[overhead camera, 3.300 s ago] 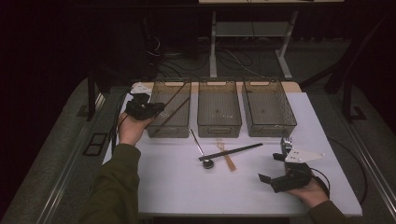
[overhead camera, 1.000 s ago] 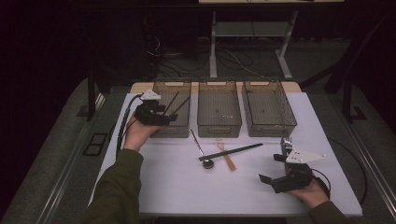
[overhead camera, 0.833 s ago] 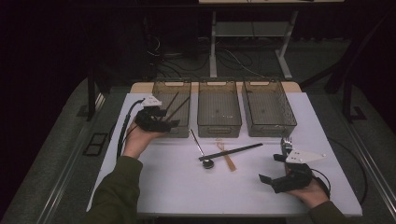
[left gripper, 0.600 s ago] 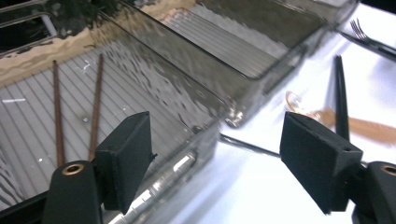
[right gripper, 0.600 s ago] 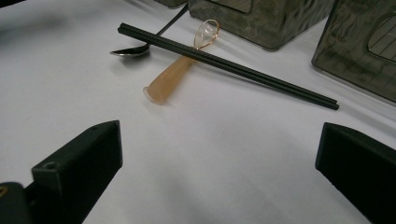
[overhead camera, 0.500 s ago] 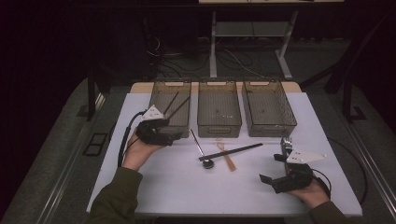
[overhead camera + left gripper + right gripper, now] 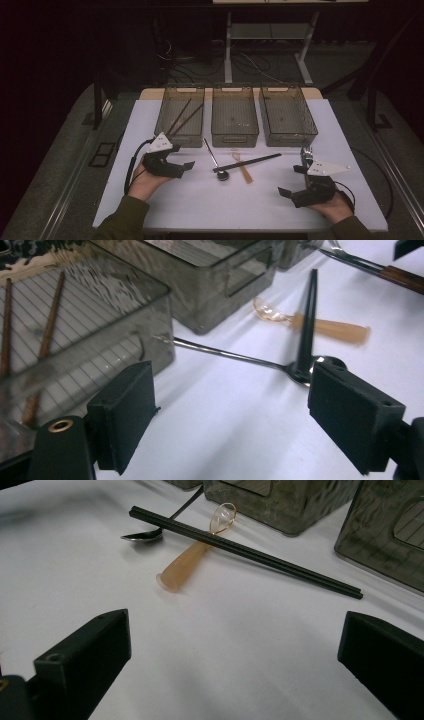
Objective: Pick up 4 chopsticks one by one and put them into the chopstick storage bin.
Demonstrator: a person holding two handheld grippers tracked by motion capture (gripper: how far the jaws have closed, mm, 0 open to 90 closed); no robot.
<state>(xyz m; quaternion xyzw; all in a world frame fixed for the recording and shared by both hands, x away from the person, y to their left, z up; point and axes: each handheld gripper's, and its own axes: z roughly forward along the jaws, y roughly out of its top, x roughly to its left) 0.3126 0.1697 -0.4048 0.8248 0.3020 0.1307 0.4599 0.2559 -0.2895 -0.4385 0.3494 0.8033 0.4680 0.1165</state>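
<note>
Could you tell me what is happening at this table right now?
A person is sorting utensils into three bins. Two brown chopsticks already lie in the left bin. The left gripper, open and empty, points at the metal spoon, black chopsticks and amber spoon lying crossed on the white table. The right gripper waits open near a fork.

Three bins (image 7: 235, 116), two spoons (image 7: 216, 161), brown chopstick pair (image 7: 182, 116), black chopstick pair (image 7: 248, 163).
</note>
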